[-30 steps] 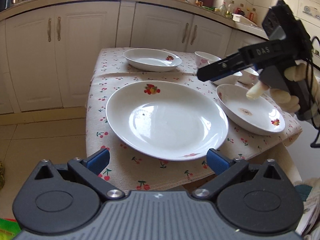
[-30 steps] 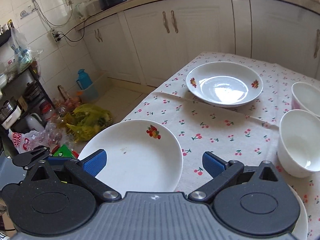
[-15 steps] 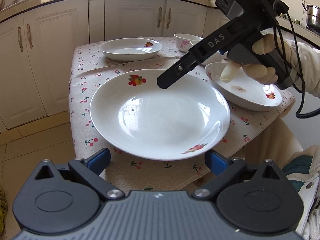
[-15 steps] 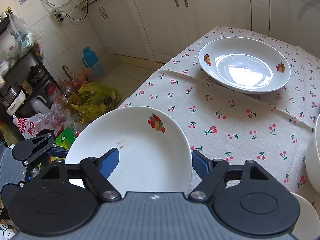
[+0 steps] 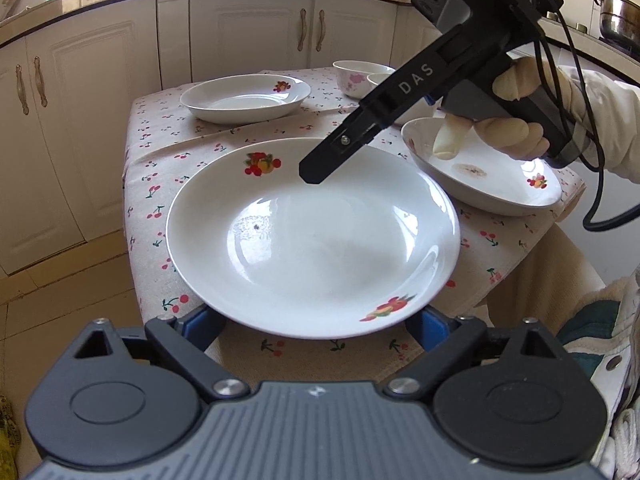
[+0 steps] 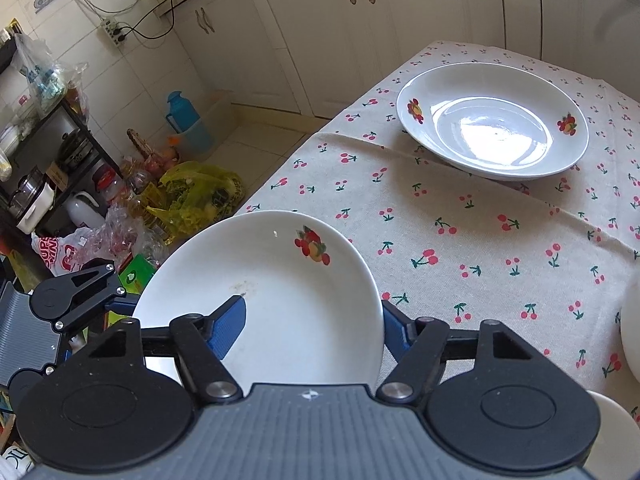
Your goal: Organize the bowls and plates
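Observation:
A large white plate with fruit prints (image 5: 312,236) lies at the near corner of the cherry-print table (image 5: 168,148); it also shows in the right wrist view (image 6: 280,296). My left gripper (image 5: 316,322) is open, its fingers under the plate's near rim. My right gripper (image 6: 312,320) is open, straddling the plate's right rim, one finger (image 6: 228,322) over the inside and one outside; it reaches in from the right in the left wrist view (image 5: 320,168). A second plate (image 5: 246,96) sits at the far side, a third (image 5: 484,176) at the right.
Two small bowls (image 5: 362,76) stand at the far right of the table behind the right gripper. White cabinets (image 5: 248,36) line the back. Bags, a blue jug (image 6: 184,116) and a shelf of pots clutter the floor left of the table.
Both grippers moved in on the large plate. The left fingers now sit under its near rim. The right gripper dropped lower so its fingers straddle the rim.

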A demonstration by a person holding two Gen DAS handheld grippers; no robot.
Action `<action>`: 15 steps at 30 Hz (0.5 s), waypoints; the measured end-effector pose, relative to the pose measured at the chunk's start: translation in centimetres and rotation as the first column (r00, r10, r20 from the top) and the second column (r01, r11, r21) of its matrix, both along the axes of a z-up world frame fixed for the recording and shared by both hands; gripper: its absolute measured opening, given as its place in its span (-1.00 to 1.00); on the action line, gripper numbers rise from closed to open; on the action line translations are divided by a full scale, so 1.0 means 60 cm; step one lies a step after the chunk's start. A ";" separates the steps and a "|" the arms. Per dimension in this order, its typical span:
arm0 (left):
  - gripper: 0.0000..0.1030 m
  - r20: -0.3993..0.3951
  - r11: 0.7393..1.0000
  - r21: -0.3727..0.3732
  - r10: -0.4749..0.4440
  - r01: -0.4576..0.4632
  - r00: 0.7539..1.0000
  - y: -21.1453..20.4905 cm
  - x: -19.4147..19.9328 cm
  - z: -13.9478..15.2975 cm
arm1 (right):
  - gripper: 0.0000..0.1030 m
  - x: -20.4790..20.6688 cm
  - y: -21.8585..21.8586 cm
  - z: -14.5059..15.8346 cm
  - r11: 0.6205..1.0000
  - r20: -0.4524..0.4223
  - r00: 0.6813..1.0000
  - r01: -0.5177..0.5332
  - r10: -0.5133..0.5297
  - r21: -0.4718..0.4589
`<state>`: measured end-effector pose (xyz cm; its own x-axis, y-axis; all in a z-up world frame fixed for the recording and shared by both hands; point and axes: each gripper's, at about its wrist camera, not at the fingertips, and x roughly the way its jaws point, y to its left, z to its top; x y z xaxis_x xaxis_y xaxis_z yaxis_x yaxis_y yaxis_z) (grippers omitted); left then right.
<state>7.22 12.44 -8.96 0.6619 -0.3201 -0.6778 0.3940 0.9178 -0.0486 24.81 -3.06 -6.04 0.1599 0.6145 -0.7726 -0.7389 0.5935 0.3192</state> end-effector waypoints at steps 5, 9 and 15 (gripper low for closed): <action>0.84 -0.001 1.000 0.005 -0.009 0.009 1.000 -0.001 0.021 0.004 | 0.48 0.009 -0.006 0.008 1.000 0.016 1.000 0.020 -0.020 0.014; 0.84 0.016 0.999 0.017 -0.029 0.029 0.999 -0.003 0.048 0.011 | 0.48 0.029 -0.013 0.013 0.998 0.030 0.998 0.058 -0.059 0.023; 0.84 0.015 0.999 0.023 -0.049 0.049 0.999 -0.005 0.092 0.011 | 0.48 0.060 -0.021 0.015 0.994 0.052 0.993 0.104 -0.106 0.038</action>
